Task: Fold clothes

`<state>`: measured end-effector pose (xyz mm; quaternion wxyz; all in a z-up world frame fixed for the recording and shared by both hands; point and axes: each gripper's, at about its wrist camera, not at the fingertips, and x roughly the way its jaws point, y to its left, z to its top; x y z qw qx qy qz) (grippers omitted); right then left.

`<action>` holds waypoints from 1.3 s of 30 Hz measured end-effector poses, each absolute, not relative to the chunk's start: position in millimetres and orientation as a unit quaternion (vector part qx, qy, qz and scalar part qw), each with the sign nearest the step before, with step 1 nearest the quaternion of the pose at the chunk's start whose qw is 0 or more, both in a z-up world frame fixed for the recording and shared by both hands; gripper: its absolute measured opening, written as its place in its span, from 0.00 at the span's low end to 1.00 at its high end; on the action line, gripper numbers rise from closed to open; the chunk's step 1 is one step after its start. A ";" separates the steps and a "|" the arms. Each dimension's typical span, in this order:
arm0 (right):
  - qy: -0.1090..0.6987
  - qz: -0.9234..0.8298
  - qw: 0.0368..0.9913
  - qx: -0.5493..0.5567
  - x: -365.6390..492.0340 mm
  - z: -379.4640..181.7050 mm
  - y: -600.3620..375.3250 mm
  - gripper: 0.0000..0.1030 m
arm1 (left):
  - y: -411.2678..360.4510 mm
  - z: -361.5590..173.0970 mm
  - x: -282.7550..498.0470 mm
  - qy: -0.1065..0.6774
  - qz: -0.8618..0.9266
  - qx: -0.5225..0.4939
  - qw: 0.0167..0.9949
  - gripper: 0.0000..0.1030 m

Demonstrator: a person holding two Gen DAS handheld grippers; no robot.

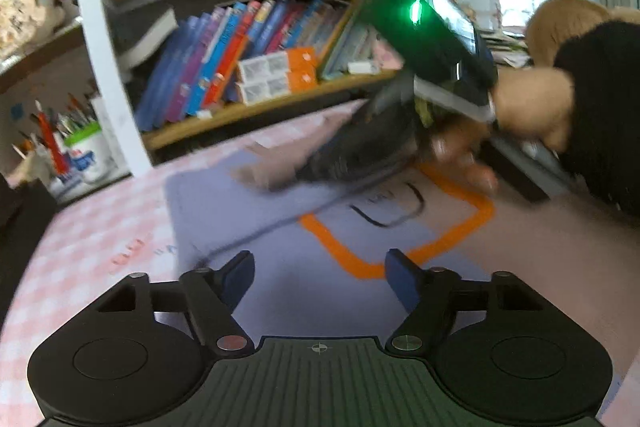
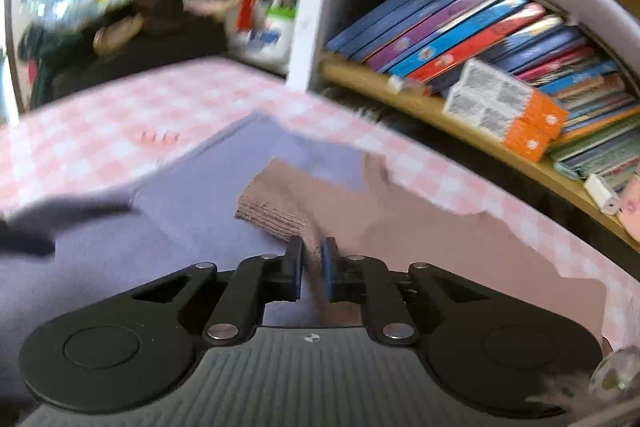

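A dusty-pink knit garment (image 2: 420, 227) lies on a lavender mat (image 2: 180, 211) on the table. My right gripper (image 2: 313, 269) is shut on the garment's ribbed sleeve cuff (image 2: 276, 215), holding it just above the mat. In the left wrist view the right gripper body (image 1: 360, 147) and the hand holding it (image 1: 528, 107) show blurred over the mat, with the sleeve (image 1: 260, 175) trailing from it. My left gripper (image 1: 320, 281) is open and empty, low over the mat (image 1: 248, 211) near an orange tape outline (image 1: 460, 227).
A pink checked tablecloth (image 2: 100, 131) covers the table. A bookshelf (image 2: 460, 39) full of books stands behind the table's far edge, with a white post (image 1: 104, 39). A cup of pens (image 1: 80, 147) sits at the left. A black cable (image 1: 272, 227) crosses the mat.
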<state>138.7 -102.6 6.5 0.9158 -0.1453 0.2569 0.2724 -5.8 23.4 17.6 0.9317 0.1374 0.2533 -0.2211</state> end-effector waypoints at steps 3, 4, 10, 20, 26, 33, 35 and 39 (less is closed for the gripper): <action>0.238 0.241 0.932 -0.132 138.5 20.1 -138.1 0.08 | 19.7 14.7 -7.4 0.263 -0.221 0.146 0.928 0.75; 0.233 0.224 0.938 -0.126 137.7 24.6 -153.8 0.06 | 18.0 15.5 -7.1 0.265 -0.221 0.147 0.927 0.76; 0.217 0.091 0.969 -0.080 129.9 44.3 -264.4 0.05 | -1.7 24.9 -13.6 0.245 -0.256 0.183 0.917 0.81; 0.202 -0.078 0.976 -0.026 109.4 35.1 -390.8 0.05 | -73.1 31.6 27.5 0.257 -0.301 0.261 0.880 0.88; 0.208 -0.124 0.970 -0.034 103.8 17.7 -421.2 0.05 | -105.2 26.5 58.1 0.255 -0.292 0.271 0.881 0.76; 0.216 -0.146 0.965 -0.013 99.5 6.9 -448.6 0.05 | -134.9 21.6 83.1 0.247 -0.278 0.286 0.883 0.61; 0.221 -0.149 0.964 -0.007 99.9 3.4 -453.2 0.05 | -141.0 19.7 86.2 0.247 -0.280 0.288 0.882 0.61; 0.224 -0.161 0.961 0.002 99.3 -0.7 -456.6 0.05 | -152.3 16.0 91.0 0.249 -0.287 0.291 0.878 0.61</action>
